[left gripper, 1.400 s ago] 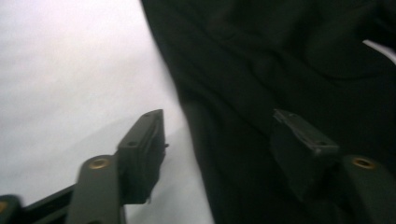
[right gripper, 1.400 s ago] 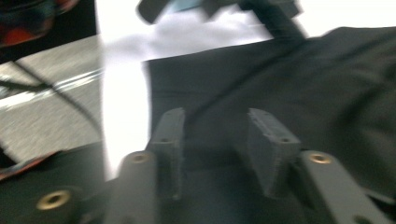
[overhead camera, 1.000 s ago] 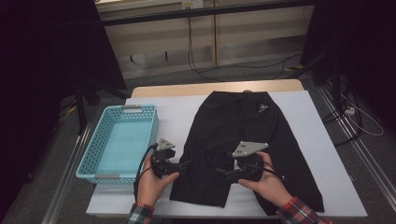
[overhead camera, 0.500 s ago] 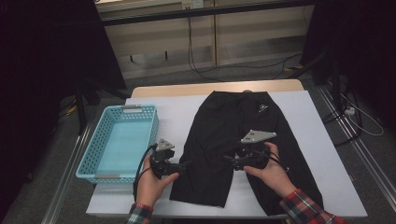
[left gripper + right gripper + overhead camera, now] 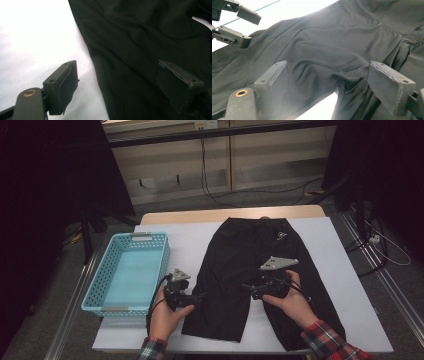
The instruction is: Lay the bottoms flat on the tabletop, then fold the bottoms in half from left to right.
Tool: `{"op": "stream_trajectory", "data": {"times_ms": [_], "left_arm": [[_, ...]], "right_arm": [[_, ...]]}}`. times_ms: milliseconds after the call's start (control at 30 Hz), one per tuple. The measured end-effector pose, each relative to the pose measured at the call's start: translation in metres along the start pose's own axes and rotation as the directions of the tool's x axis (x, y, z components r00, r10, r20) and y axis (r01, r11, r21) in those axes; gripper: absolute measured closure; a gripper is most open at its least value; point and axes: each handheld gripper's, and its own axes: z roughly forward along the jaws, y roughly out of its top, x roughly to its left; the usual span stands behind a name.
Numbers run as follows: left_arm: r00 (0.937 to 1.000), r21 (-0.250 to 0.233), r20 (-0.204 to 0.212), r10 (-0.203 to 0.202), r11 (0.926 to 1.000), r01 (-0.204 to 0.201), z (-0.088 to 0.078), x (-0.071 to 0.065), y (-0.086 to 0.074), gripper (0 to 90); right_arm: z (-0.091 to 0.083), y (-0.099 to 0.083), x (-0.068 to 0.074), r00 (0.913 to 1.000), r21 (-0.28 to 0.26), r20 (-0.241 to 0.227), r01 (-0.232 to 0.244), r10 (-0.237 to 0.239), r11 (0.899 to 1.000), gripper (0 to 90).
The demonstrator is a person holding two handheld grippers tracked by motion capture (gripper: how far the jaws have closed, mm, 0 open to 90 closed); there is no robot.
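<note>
A table (image 5: 345,270) with a pale, whitish top is taking up the lower middle of the high view, with a strip of bare wood showing along its far edge at the upper side of the top. A pair of black shorts (image 5: 250,265) is lying flat on it, right of centre, with the waistband toward the top of the frame and the two legs spreading toward the bottom edge. A light blue plastic basket (image 5: 107,292) with latticed walls is sitting on the left part of the table, just beside the shorts but apart from them, its left side reaching the table's left edge.
</note>
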Motion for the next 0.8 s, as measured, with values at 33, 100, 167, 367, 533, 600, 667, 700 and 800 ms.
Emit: {"op": "stream_trajectory", "data": {"times_ms": [33, 100, 167, 367, 533, 600, 667, 700, 800], "left_arm": [[1.0000, -0.002, -0.001, -0.001, 1.0000, 0.001, 0.0001, 0.0001, -0.0003, 18.5], [1.0000, -0.002, -0.003, -0.007, 1.0000, 0.007, 0.0004, 0.0002, -0.0010, 18.4], [1.0000, -0.005, -0.006, -0.007, 1.0000, 0.007, 0.0006, 0.0007, -0.0014, 18.4], [0.9996, 0.006, -0.028, 0.007, 1.0000, -0.006, 0.0023, 0.0009, -0.0018, 18.8], [0.9980, 0.023, -0.058, 0.026, 0.9994, -0.024, 0.0064, 0.0009, -0.0035, 23.9], [0.9968, 0.036, -0.068, 0.041, 0.9986, -0.039, 0.0078, 0.0003, -0.0041, 25.7], [0.9951, 0.038, -0.085, 0.049, 0.9982, -0.046, 0.0083, -0.0006, -0.0039, 28.9], [0.9947, 0.040, -0.090, 0.050, 0.9981, -0.046, 0.0082, -0.0007, -0.0038, 29.9], [0.9949, 0.046, -0.097, 0.027, 0.9987, -0.022, 0.0082, -0.0039, -0.0030, 34.9]], "right_arm": [[0.0000, 0.0000, 0.0001, 1.0000, -0.001, 0.000, 0.002, -0.002, 1.000, 17.5], [0.0002, 0.0001, 0.0002, 1.0000, -0.002, 0.003, 0.003, -0.003, 1.000, 17.5], [0.0005, 0.0002, 0.0004, 1.0000, -0.003, 0.001, 0.002, -0.002, 1.000, 17.5], [0.0019, 0.0001, 0.0008, 1.0000, -0.002, 0.000, 0.009, -0.009, 1.000, 17.4], [0.0020, 0.0002, 0.0020, 0.9999, -0.002, -0.002, 0.013, -0.013, 1.000, 17.3], [0.0015, 0.0002, 0.0028, 0.9999, -0.002, -0.003, 0.017, -0.017, 1.000, 17.3], [0.0004, 0.0004, 0.0033, 0.9998, -0.005, -0.004, 0.021, -0.021, 1.000, 17.3], [-0.0003, 0.0006, 0.0036, 0.9998, -0.008, -0.003, 0.019, -0.019, 1.000, 17.3], [-0.0016, 0.0005, 0.0039, 0.9998, -0.010, -0.006, 0.019, -0.020, 1.000, 17.2]]}}
